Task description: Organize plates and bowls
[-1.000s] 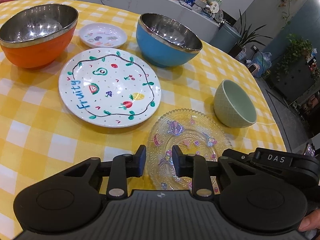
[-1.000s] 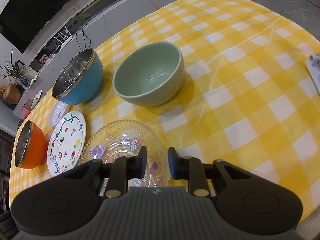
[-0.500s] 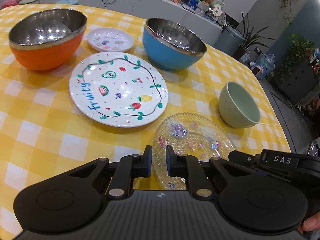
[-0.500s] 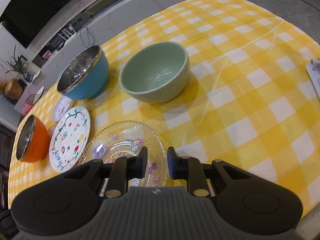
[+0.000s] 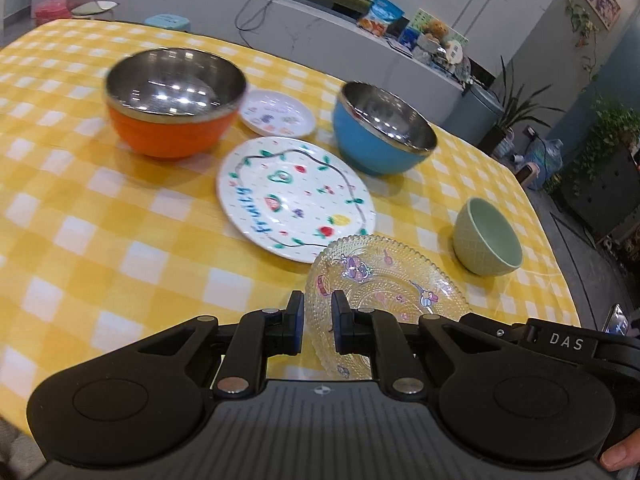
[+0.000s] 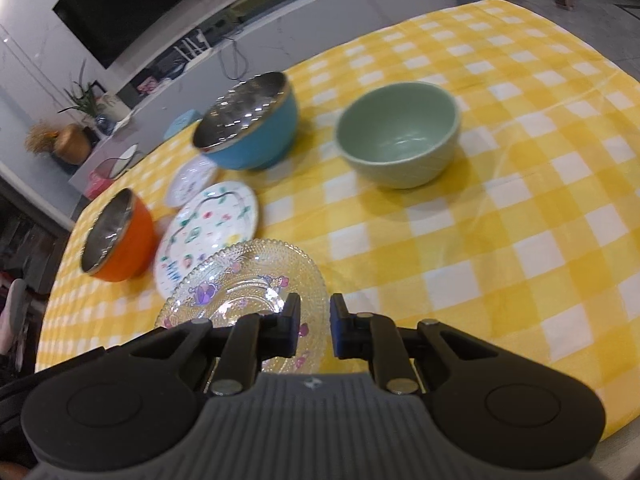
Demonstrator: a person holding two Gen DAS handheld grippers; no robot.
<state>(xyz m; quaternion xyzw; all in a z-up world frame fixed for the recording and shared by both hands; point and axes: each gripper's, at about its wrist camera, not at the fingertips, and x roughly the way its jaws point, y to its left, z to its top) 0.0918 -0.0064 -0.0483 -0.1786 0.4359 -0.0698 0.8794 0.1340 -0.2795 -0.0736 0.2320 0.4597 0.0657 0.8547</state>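
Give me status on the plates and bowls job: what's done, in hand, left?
Done: nothing stacked or grouped yet. In hand: the glass plate, its rim between the fingers of both the left gripper and the right gripper, whose jaws are closing. Left: the fruit plate, small plate, orange bowl, blue bowl and green bowl, all standing separately on the tablecloth.

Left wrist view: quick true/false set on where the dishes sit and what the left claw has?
1. The glass plate's rim sits between the left claw's fingers. True.
2. The small white plate lies between the orange bowl and the blue bowl. True.
3. The green bowl is nested in the blue bowl. False: it stands alone on the tablecloth.
4. The orange bowl is upside down. False: it is upright, with its steel inside showing.
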